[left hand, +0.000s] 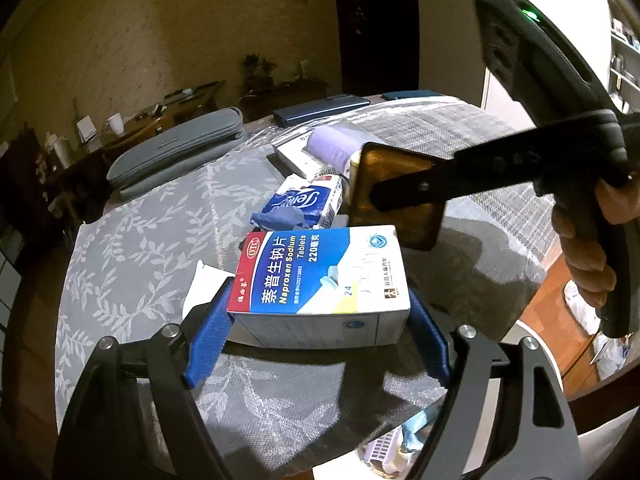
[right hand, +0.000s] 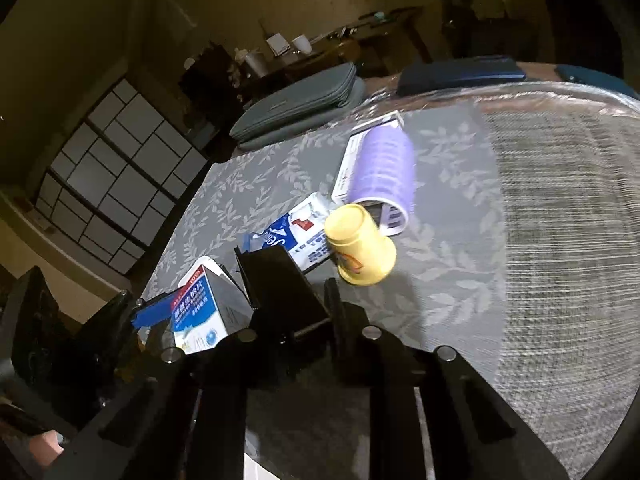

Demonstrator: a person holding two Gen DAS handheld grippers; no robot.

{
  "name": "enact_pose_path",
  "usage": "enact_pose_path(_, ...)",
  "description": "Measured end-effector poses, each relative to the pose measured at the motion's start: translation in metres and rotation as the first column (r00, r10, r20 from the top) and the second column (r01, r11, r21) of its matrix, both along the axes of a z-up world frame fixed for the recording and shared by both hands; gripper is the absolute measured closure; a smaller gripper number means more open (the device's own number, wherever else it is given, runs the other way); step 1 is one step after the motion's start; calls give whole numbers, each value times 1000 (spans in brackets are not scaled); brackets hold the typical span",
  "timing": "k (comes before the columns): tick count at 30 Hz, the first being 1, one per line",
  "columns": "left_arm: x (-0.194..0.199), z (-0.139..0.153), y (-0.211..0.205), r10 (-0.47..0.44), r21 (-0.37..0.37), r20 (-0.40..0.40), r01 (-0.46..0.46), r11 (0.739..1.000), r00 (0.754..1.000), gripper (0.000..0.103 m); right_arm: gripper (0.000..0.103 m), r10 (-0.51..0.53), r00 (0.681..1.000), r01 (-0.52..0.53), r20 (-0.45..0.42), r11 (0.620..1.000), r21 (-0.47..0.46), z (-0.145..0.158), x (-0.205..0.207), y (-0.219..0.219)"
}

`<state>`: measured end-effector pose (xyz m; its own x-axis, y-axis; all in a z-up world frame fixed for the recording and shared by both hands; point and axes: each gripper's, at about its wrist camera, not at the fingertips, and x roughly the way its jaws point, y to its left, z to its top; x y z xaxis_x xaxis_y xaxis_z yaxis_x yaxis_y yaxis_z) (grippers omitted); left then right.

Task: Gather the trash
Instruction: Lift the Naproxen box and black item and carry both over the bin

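A Naproxen medicine box [left hand: 320, 284] sits between the blue pads [left hand: 210, 340] of my left gripper [left hand: 320, 320], which is shut on its two ends; the box also shows in the right wrist view [right hand: 200, 312]. My right gripper [right hand: 312, 280] hangs over the table with its fingers apart and empty, just short of a yellow cup [right hand: 360, 246] lying on its side. In the left wrist view it reaches in from the right [left hand: 396, 196]. A blue tissue pack [left hand: 308, 204] [right hand: 304, 232], a purple roll [right hand: 382, 168] and a white box [right hand: 360, 152] lie behind.
A grey leaf-patterned cloth [left hand: 140, 240] covers the table. A grey pouch [left hand: 176, 152] and a dark blue case [left hand: 320, 110] lie at the far edge. A white paper scrap [left hand: 200, 288] sits left of the box. A white bin with trash [left hand: 400, 448] stands below the table edge.
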<state>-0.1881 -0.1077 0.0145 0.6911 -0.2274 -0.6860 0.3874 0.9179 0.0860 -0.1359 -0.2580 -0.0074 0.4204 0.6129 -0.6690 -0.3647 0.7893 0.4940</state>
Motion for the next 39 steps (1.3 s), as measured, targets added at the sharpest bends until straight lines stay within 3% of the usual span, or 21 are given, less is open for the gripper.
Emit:
enact_pose_path(19, -16, 22, 1, 25, -16, 17, -25, 1000, 1000, 23, 85, -33, 996, 43, 83, 993, -111, 24, -52, -29)
enact_pose_path(39, -61, 28, -6, 36, 8, -20, -36, 999, 999, 23, 85, -14, 997, 31, 79, 978, -207, 20, -133, -45)
